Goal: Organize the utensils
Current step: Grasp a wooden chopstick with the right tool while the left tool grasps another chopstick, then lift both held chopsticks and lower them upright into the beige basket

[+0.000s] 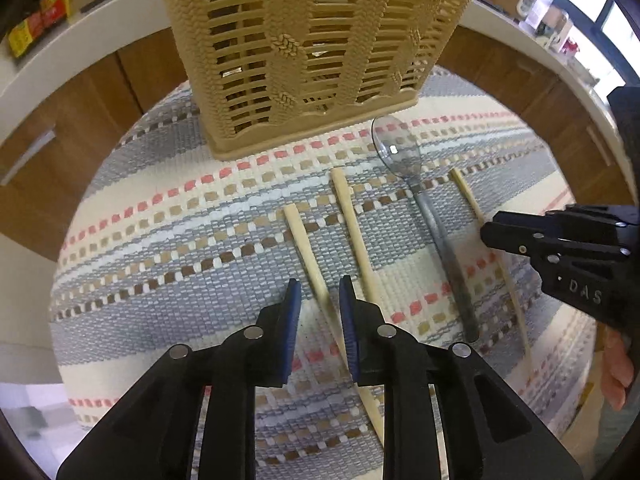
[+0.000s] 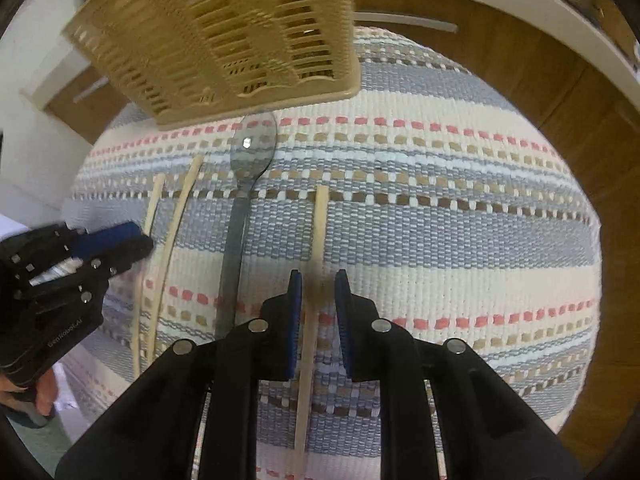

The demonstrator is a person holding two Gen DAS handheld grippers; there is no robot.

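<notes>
A striped woven mat [image 1: 168, 240] covers the tabletop beneath both tongs. Ahead of them stands the tan slotted basket [image 1: 312, 48], the likely home for the utensils. Between the two tongs lies a clear plastic spoon [image 1: 404, 160], its bowl just short of the basket foot. Three chopsticks are seen: one [image 1: 308, 256] running between the blue pads of the left tongs [image 1: 320, 292], a second [image 1: 356, 228] just to their right, a third [image 2: 316, 264] between the pads of the right tongs [image 2: 318, 284]. Both tongs are held narrowly parted, nothing clamped; contact with the mat cannot be judged. The pick-up step is judged in hand; closing squarely on each stick is called for next.
</notes>
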